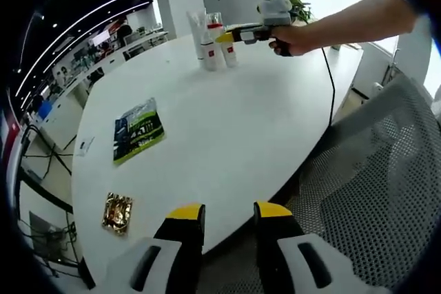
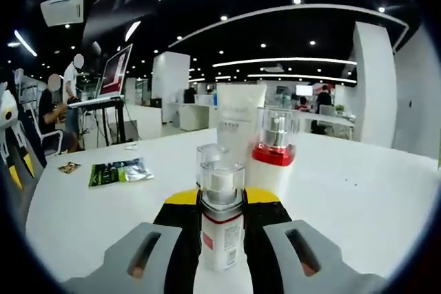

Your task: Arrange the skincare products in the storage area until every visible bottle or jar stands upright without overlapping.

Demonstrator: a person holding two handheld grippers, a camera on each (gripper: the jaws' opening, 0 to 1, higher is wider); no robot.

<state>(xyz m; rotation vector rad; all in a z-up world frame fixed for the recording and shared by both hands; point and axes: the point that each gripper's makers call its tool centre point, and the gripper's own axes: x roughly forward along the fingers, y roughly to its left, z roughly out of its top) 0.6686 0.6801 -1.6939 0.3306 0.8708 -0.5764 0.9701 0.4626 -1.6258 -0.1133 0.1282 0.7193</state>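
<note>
Nearest the right gripper's (image 2: 222, 228) camera, a small bottle (image 2: 222, 222) with a clear cap stands upright on the white desk (image 2: 358, 191), held between the closed-in jaws. Just behind it stand a red-collared bottle (image 2: 274, 153), a white tube (image 2: 240, 120) and a clear-capped bottle (image 2: 209, 156), close together. Left gripper view: the left gripper (image 1: 229, 228) hovers at the desk's near edge, jaws apart and gripping nothing; a green packet (image 1: 138, 131) and a gold sachet (image 1: 118, 213) lie flat, well apart from the bottles (image 1: 213, 43) at the far side.
</note>
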